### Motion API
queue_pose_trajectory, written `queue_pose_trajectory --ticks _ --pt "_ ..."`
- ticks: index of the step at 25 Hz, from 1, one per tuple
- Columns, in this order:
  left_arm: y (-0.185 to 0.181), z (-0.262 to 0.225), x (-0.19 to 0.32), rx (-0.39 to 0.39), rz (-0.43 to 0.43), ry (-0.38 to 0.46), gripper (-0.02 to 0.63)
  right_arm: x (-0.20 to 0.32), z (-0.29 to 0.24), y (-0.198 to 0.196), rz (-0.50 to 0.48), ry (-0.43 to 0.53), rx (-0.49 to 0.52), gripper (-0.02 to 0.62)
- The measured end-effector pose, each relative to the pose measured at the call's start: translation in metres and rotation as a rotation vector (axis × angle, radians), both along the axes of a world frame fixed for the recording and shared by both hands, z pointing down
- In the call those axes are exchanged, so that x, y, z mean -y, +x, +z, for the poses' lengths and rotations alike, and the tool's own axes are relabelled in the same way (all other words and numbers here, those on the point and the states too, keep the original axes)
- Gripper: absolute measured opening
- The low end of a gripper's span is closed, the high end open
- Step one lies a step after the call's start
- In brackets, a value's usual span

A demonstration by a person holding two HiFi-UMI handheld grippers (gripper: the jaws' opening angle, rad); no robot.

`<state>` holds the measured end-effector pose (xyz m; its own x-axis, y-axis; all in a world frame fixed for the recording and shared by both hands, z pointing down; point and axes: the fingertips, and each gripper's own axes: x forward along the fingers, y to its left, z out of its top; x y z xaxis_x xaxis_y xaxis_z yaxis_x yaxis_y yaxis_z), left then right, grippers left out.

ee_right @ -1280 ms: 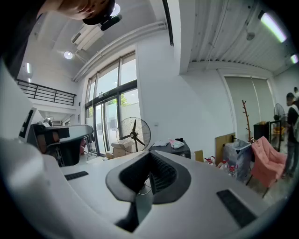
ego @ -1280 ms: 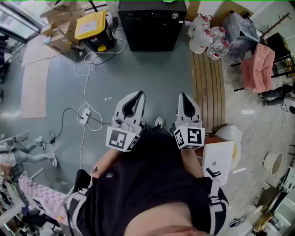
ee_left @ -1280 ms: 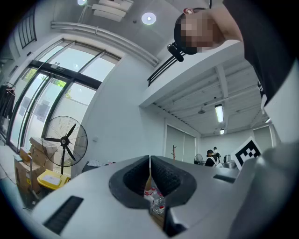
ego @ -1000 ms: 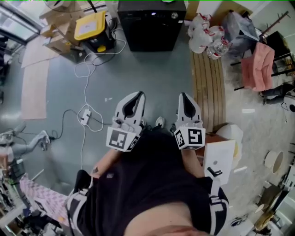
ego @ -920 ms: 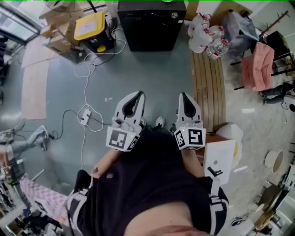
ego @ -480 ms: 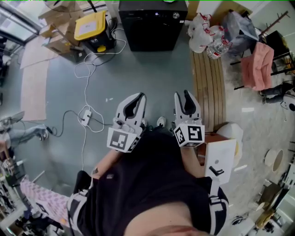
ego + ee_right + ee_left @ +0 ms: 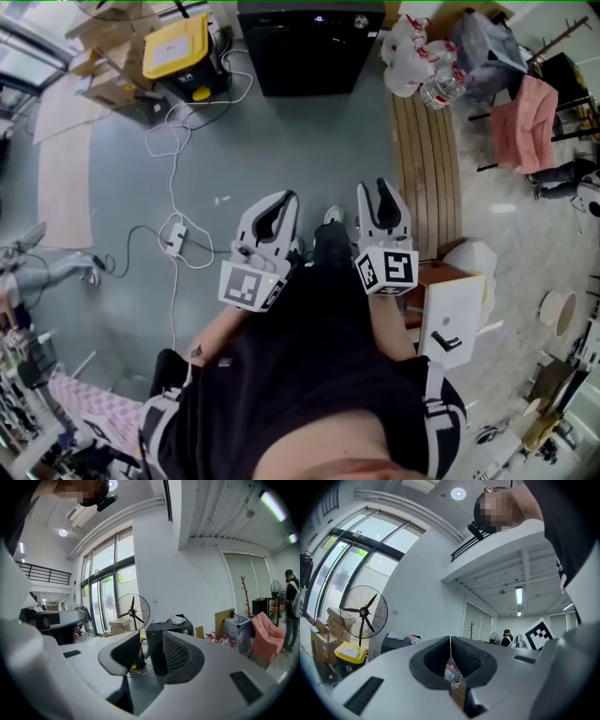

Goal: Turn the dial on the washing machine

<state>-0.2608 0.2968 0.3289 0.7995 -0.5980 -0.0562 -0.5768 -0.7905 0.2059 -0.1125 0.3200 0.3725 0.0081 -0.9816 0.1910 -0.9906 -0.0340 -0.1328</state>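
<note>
1. Progress nil: the washing machine (image 7: 309, 52) stands well apart, across bare grey floor (image 7: 309, 141). Its dial (image 7: 361, 21), near the top right corner, is untouched.
2. Approach, reach and turn are all yet to do, by my reading.
3. Right gripper (image 7: 375, 187) is held low before the torso and points toward the machine. Jaws stand partly apart with nothing between them.
4. Left gripper (image 7: 284, 197) sits alongside at like height, jaws pressed together, empty.

The washing machine (image 7: 309, 47) at the far side is black. The floor (image 7: 309, 141) is grey-green. Far left, a bin lid (image 7: 178, 47) is yellow; far right, a cloth (image 7: 530, 122) is pink. The left hand-held gripper (image 7: 284, 197) and right hand-held gripper (image 7: 375, 187) are white, patterned with black-and-white squares.
</note>
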Motion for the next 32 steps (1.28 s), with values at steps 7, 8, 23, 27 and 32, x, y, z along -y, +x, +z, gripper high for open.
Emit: queue_pose_trajectory --ticks 7,8,23,27,32 --pt "0.053 0.017 0.081 0.010 -0.019 -0.002 0.028 0.095 0.018 0.054 -0.027 0.021 -0.008 0.160" --pt "0.065 0.017 0.097 0.011 -0.025 0.002 0.028 0.113 0.019 0.066 -0.032 0.027 -0.011 0.160" --pt "0.256 -0.011 0.325 0.022 -0.119 0.067 0.028 0.397 0.032 0.276 -0.088 0.005 -0.105 0.169" --pt "0.286 0.004 0.379 0.029 -0.103 0.047 0.028 0.470 0.076 0.312 -0.063 -0.060 -0.098 0.170" --pt "0.311 0.032 0.454 0.047 -0.068 0.025 0.028 0.557 0.146 0.339 -0.055 -0.173 -0.094 0.184"
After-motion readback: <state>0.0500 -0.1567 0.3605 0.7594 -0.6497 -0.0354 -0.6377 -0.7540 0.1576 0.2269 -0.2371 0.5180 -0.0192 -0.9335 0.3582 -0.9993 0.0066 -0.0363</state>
